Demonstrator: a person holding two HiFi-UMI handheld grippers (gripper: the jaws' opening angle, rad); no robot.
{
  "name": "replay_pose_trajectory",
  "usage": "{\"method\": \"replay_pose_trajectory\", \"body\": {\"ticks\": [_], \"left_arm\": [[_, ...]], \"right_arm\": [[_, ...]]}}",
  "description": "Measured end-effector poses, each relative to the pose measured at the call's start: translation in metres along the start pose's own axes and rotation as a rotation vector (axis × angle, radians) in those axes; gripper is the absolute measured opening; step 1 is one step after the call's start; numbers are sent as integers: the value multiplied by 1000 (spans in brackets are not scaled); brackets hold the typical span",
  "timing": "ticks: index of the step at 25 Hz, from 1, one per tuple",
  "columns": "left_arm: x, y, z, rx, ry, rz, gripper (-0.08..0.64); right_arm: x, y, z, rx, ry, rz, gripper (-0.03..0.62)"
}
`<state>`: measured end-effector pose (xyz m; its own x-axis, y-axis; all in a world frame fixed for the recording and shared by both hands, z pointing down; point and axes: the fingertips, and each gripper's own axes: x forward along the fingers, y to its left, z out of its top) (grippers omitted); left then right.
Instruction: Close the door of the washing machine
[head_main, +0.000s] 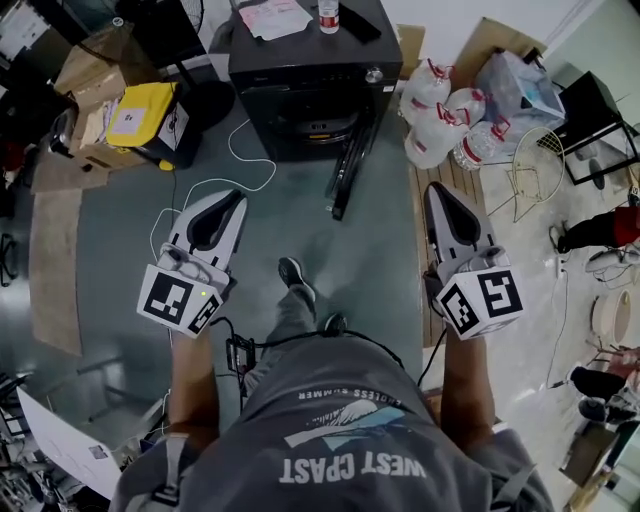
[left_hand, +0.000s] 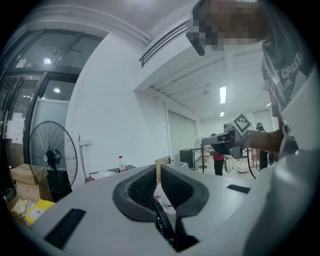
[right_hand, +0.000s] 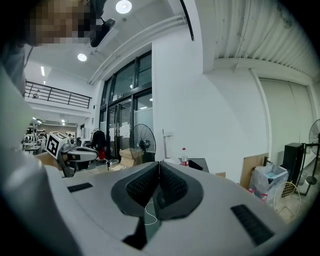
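While washing machine (head_main: 290, 70) door (head_main: 350, 170) stands open at far centre, left gripper (head_main: 233, 199) and right gripper (head_main: 438, 191) both pinched together, empty, well short of it.

Bare grey floor (head_main: 320, 240) is lying open before the washing machine (head_main: 300, 80), giving a wide way in. Its open door (head_main: 352, 166) is jutting out at its front right. A white cable (head_main: 250, 158) is trailing at its front left, water jugs (head_main: 438, 118) are crowding its right, and cardboard boxes (head_main: 92, 80) are piling up on its left.
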<state>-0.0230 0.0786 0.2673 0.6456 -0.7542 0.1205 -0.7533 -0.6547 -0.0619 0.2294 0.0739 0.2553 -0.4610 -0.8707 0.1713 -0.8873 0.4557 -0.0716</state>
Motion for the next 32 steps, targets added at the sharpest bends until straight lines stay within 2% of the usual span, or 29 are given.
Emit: {"method": "replay_pose_trajectory", "body": {"ticks": [12, 20, 32], "left_arm": [[79, 98, 4, -6, -23, -86, 40], [106, 151, -2, -13, -33, -138, 40], [123, 193, -21, -73, -48, -103, 40]], "right_arm": [[111, -6, 16, 6, 20, -42, 29], [174, 0, 19, 7, 25, -71, 29], [232, 9, 14, -30, 82, -19, 29]]}}
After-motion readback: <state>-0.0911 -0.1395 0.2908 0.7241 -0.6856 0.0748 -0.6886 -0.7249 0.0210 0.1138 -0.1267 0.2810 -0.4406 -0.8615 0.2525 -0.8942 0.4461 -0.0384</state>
